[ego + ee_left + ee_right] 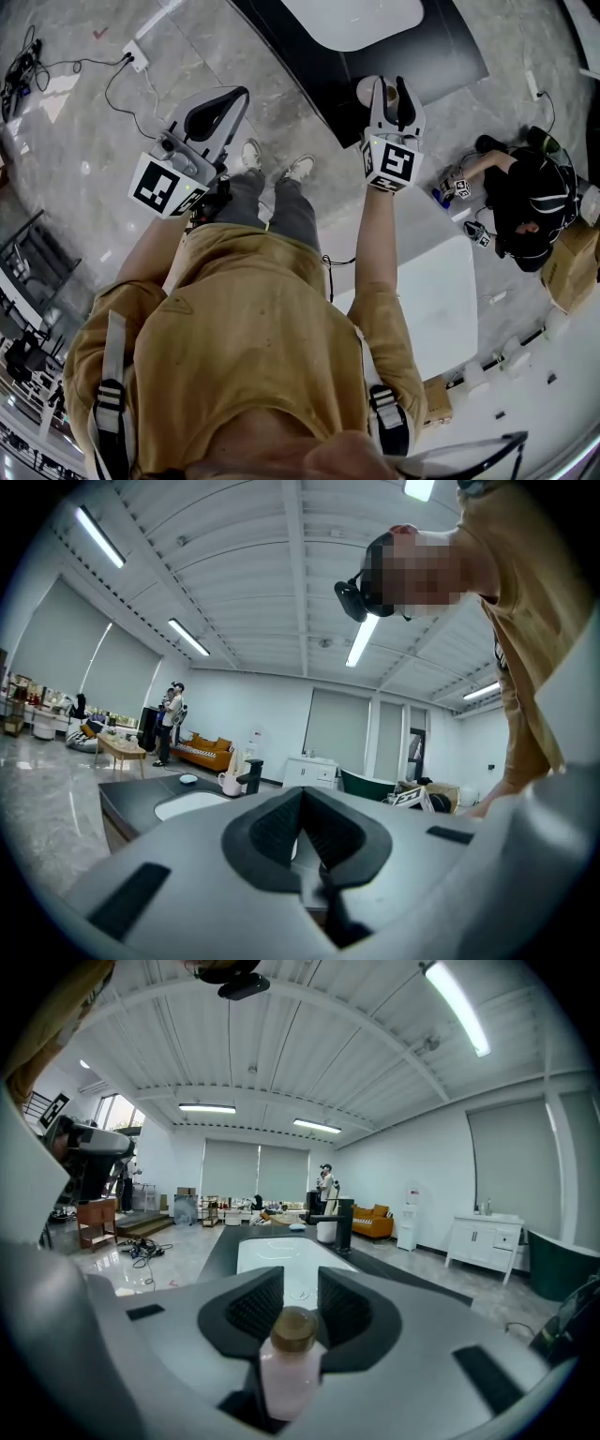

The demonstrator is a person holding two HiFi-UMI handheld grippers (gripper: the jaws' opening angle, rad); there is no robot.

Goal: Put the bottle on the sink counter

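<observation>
Since the bottle (284,1377) sits deep in my right hand-held gripper (300,1283), clamped by its body with the cap (293,1328) up, its long axis stands roughly upright, across the jaws. The table (391,1261) with the white basin (281,1255) lies dead ahead at 12 o'clock, slightly below the jaw line. Head view puts the jaw tips about over its near corner. My left hand-held gripper (302,799) is clenched on nothing, off at 9 o'clock over the floor (84,169), well apart from the table. Right hand is nearer. My call: land on the bare dark top at 1 o'clock beside the basin, bottle kept vertical.
</observation>
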